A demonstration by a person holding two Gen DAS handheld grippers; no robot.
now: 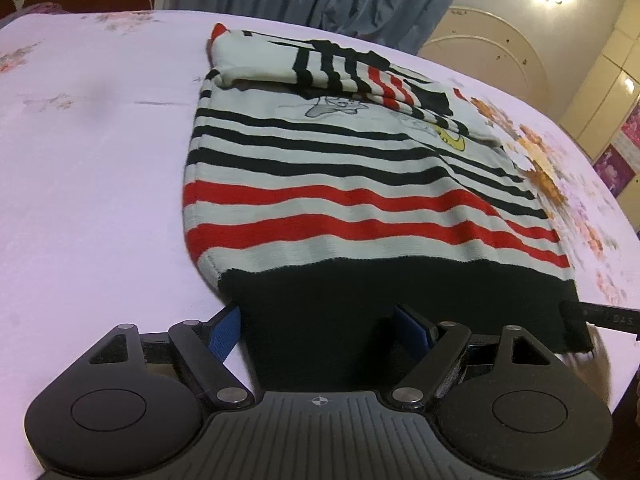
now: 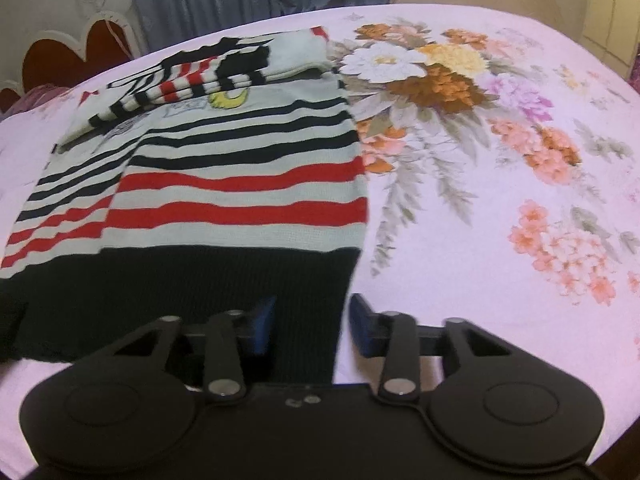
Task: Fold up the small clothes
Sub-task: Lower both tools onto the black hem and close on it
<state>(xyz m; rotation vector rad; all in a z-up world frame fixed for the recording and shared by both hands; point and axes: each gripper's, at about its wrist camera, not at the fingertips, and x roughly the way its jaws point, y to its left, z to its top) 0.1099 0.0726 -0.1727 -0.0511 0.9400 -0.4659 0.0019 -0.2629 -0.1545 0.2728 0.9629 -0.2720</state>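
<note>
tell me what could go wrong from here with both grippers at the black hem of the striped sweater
1. The left gripper straddles the black hem with its jaws wide, so closing may bunch thick fabric or catch the bedsheet.
2. The right gripper sits at the sweater's side edge; one finger is off the cloth, so the grip could slip.
3. Lifting may spill the folded sleeves.

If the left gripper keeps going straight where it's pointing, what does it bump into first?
Most likely the striped sweater: its black hem band already lies between the left gripper fingers, so going on meets that cloth, with the bedsheet right under it.
</note>
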